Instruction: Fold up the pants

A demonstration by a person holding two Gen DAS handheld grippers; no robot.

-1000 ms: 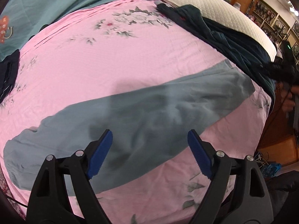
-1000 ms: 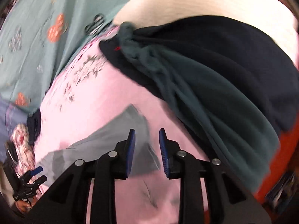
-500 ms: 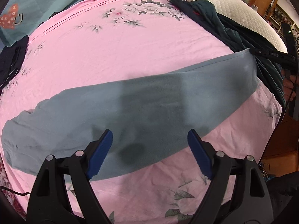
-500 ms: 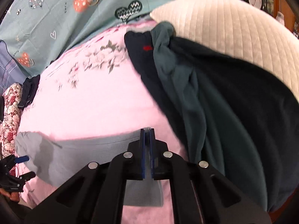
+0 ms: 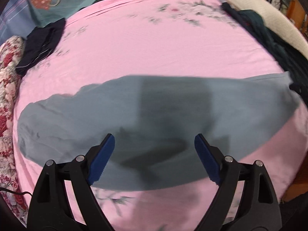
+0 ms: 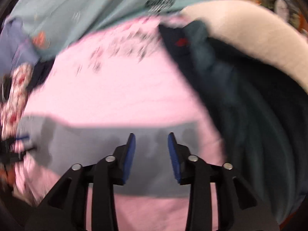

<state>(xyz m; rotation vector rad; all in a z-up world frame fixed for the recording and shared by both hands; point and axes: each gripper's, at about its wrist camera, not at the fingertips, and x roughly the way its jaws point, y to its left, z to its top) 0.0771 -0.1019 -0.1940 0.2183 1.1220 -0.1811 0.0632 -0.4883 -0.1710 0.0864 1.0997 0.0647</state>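
A: Status of the left gripper (image 5: pixel 153 150)?

B: Jaws spread wide, nothing clamped. It hangs over the middle of the grey pants (image 5: pixel 80 119).

A: Right gripper (image 6: pixel 151 144)?

B: Jaws parted and opening; nothing pinched between the pads. The pants (image 6: pixel 92 150) lie below them, near one end of the garment.

A: Position of the pants?

B: Spread flat in one long band across the pink floral bedsheet (image 5: pixel 154 48).

A: Surroundings?

B: A heap of dark clothes (image 6: pixel 250 105) against a cream pillow (image 6: pixel 250 28) at the right; a folded dark garment (image 5: pixel 41 44) at the left edge; a teal patterned cover (image 6: pixel 77 9) beyond the sheet.
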